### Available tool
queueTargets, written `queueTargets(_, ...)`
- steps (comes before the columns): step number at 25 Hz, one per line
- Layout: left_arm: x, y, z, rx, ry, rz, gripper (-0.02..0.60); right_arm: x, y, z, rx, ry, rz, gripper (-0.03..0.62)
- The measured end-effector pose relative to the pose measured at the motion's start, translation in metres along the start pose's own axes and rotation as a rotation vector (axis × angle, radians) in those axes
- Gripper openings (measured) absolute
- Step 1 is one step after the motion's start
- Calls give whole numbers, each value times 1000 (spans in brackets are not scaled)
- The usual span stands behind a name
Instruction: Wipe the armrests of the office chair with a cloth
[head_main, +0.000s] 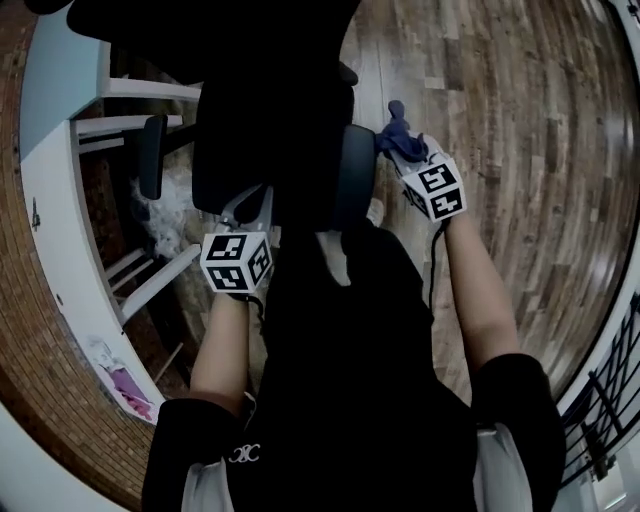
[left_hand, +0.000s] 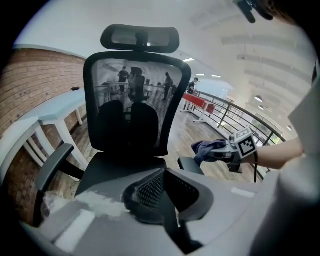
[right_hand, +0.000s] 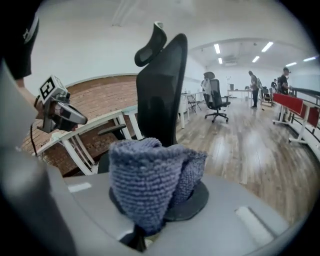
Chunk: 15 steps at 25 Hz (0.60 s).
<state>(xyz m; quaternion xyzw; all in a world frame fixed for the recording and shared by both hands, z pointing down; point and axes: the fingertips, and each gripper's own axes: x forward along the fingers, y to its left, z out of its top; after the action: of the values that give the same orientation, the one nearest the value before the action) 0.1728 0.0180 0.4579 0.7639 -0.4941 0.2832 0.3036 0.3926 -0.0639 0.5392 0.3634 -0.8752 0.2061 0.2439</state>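
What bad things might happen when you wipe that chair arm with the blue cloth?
The blue cloth is bunched up in the right gripper, so it might slip out during rubbing. The left gripper is shut on nothing and is not steadying the office chair, so a push on the armrest might turn the chair away.

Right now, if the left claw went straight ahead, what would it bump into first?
The office chair's seat, probably, or the mesh backrest just behind; depth is unclear.
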Motion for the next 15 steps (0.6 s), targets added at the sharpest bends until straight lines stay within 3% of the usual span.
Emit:
queueTargets(7,-62,65,0,-64,-125,51,6,-8,114,83,-84,-91,93,55)
queueTargets(15,-172,188,-46,-161,-217,98,6,50,291,114,-131,-38,162,57)
